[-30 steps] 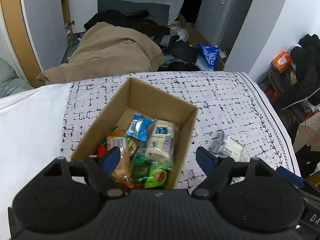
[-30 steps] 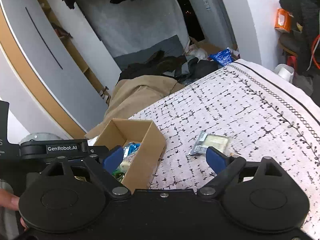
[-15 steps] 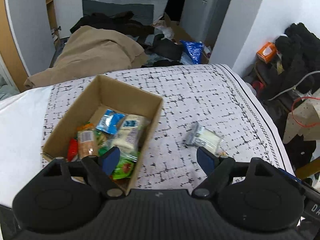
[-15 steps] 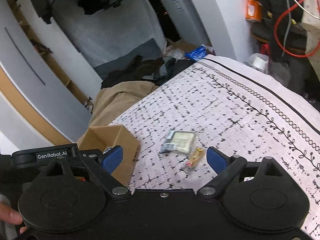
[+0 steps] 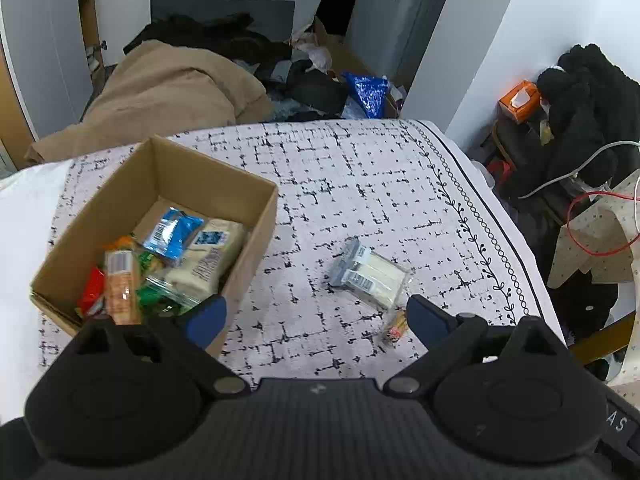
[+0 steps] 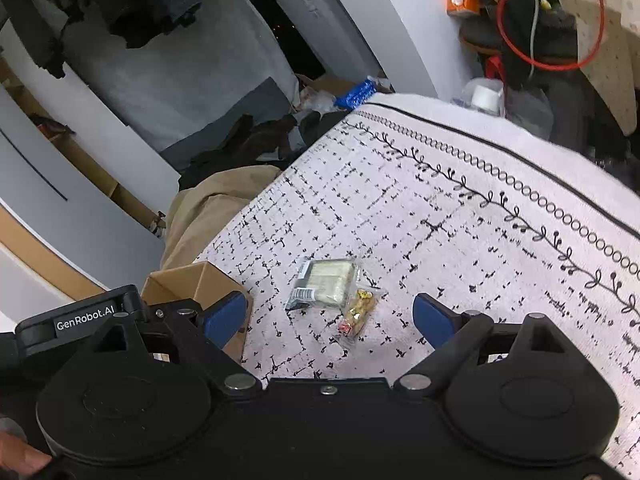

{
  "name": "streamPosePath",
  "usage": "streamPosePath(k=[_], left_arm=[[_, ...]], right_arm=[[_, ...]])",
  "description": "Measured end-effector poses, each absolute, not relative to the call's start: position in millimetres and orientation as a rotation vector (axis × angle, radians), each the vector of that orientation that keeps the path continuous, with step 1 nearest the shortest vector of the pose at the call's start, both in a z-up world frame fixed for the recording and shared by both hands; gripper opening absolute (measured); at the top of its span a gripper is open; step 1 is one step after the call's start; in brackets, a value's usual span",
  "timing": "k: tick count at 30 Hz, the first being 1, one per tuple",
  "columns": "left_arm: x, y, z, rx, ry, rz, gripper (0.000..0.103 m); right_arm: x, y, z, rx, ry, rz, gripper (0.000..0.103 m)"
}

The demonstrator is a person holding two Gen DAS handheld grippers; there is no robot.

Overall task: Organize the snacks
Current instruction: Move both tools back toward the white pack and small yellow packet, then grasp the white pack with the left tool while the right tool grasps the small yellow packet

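You're hovering the R gripper (image 6: 328,316), jaws wide & empty, just short of the candy packet (image 6: 357,312); long axis pointing away toward the bedspread's (image 6: 460,240) far edge.

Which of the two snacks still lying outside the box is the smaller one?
The small clear packet of yellow candy. It lies beside the larger, flat pale packet with grey label ends, touching its corner, on the patterned cloth.
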State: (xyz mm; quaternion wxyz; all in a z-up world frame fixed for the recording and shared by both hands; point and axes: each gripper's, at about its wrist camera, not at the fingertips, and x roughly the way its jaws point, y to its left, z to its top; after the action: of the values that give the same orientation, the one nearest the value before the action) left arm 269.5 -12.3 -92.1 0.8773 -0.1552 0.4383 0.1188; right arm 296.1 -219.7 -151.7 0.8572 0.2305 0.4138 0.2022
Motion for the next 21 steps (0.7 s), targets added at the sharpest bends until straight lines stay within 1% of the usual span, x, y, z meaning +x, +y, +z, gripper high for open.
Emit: streamPosePath(k=[1, 3, 6, 8, 10, 14, 16, 19, 21], left_arm=[[271, -13, -94, -0.327, 0.917, 0.247, 0.097], [274, -16, -98, -0.324, 0.922, 0.248, 0.103], [280, -19, -104, -0.324, 0.928, 0.244, 0.103], [285, -20, -108, -0.327, 0.931, 0.238, 0.103], [290, -21, -113, -0.328, 0.946, 0.231, 0.103], [299, -21, -124, -0.348, 0.973, 0.213, 0.103], [303, -19, -129, -0.357, 0.984, 0.220, 0.103], [311, -15, -139, -0.393, 1.021, 0.217, 0.103], [316, -13, -145, -0.411, 1.040, 0.221, 0.103]], right_arm=[[297, -219, -155, 0.487, 0.879, 0.423, 0.090], [300, -216, -162, 0.490, 0.897, 0.419, 0.090], [303, -214, -172, 0.493, 0.912, 0.397, 0.089], [307, -212, -177, 0.495, 0.926, 0.390, 0.084], [310, -210, -183, 0.501, 0.941, 0.388, 0.077], [317, -207, -195, 0.518, 0.964, 0.384, 0.069], [320, -205, -201, 0.525, 0.976, 0.384, 0.060], [326, -200, -210, 0.541, 0.999, 0.387, 0.052], [330, -196, -217, 0.547, 1.017, 0.386, 0.048]])
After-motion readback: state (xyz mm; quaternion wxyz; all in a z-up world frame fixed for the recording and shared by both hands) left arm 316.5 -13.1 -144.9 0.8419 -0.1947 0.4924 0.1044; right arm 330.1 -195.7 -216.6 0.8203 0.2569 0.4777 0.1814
